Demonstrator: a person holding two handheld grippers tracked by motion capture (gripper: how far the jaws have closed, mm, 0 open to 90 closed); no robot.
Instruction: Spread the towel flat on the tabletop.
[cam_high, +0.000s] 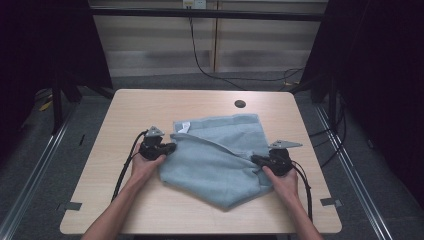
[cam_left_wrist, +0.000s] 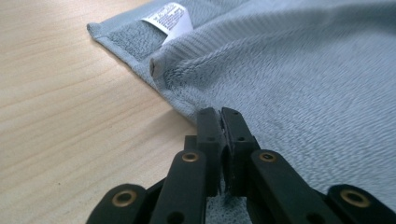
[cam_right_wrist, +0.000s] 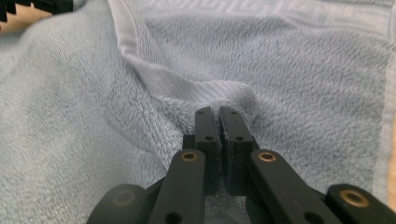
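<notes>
A grey-blue towel (cam_high: 215, 160) lies partly folded on the middle of the wooden table (cam_high: 150, 105), one fold running slantwise across it. Its white label (cam_high: 184, 127) shows at the far left corner. My left gripper (cam_high: 172, 146) is at the towel's left edge. In the left gripper view its jaws (cam_left_wrist: 220, 112) are shut on the hem of the towel (cam_left_wrist: 303, 93), a little short of the label (cam_left_wrist: 170, 16). My right gripper (cam_high: 255, 159) is at the right side. In the right gripper view it (cam_right_wrist: 215, 112) is shut on a pinched ridge of the towel (cam_right_wrist: 303, 84).
A round cable hole (cam_high: 240, 104) sits near the table's far edge. Bare tabletop surrounds the towel on the left, the front and the far side. Black cables (cam_high: 200, 60) run over the floor behind the table. A dark toothed part (cam_right_wrist: 32, 7) shows at the top left of the right gripper view.
</notes>
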